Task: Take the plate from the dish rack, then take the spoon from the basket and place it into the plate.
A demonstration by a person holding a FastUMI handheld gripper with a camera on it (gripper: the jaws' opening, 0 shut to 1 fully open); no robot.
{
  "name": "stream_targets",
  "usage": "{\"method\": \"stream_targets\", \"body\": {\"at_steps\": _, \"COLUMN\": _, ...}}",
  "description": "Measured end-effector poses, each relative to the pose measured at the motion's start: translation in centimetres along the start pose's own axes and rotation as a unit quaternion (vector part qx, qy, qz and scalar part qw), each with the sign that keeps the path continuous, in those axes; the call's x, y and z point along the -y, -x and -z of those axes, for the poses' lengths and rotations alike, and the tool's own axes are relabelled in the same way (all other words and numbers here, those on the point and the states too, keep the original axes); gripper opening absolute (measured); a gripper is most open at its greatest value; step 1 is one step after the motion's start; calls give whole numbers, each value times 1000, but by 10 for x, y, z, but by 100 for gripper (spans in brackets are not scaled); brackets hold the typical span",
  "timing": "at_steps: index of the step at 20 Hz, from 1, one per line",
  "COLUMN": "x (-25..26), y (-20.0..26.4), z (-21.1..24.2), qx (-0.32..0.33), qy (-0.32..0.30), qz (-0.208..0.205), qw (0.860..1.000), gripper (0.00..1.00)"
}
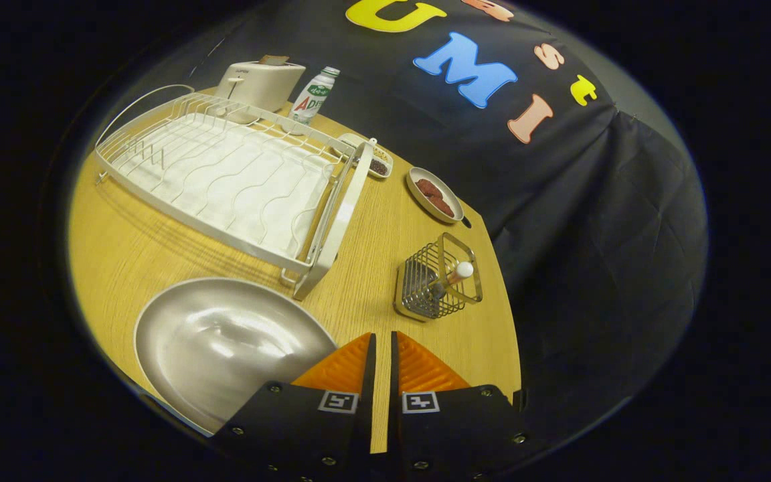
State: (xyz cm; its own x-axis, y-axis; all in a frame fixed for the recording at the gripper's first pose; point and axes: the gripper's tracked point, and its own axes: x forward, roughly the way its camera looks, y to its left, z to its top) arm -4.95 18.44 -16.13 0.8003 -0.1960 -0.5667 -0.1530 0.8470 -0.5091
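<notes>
Gripper (383, 338) closed, empty, plate (225, 348) beside, spoon (456, 273) ahead.

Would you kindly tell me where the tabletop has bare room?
Bare wood lies between the dish rack and wire basket, and left of the plate. It is crowded near the toaster, bottle and small dishes. The claw is nearly closed, empty.

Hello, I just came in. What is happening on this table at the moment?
A person is working with a hand-held gripper, whose orange fingers are nearly together and hold nothing. The metal plate already lies on the wooden table, just beside the fingers, in front of the white dish rack. The spoon stands in the wire basket, a little beyond the fingers, so taking it looks like the next step.
</notes>
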Motion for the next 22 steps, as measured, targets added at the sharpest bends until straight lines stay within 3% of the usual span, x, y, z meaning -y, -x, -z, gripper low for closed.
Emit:
{"method": "stream_targets", "body": {"at_steps": 8, "x": 47, "y": -27, "z": -38, "qx": 14, "qy": -38, "qz": 36, "qw": 999, "gripper": 10}}
{"method": "stream_targets", "body": {"at_steps": 11, "x": 48, "y": -30, "z": -44, "qx": 17, "qy": -40, "qz": 32, "qw": 999, "gripper": 10}}
{"method": "stream_targets", "body": {"at_steps": 16, "x": 43, "y": -24, "z": -56, "qx": 31, "qy": -22, "qz": 30, "qw": 999, "gripper": 10}}
{"method": "stream_targets", "body": {"at_steps": 22, "x": 59, "y": -8, "z": -62, "qx": 35, "qy": -10, "qz": 66, "qw": 997, "gripper": 10}}
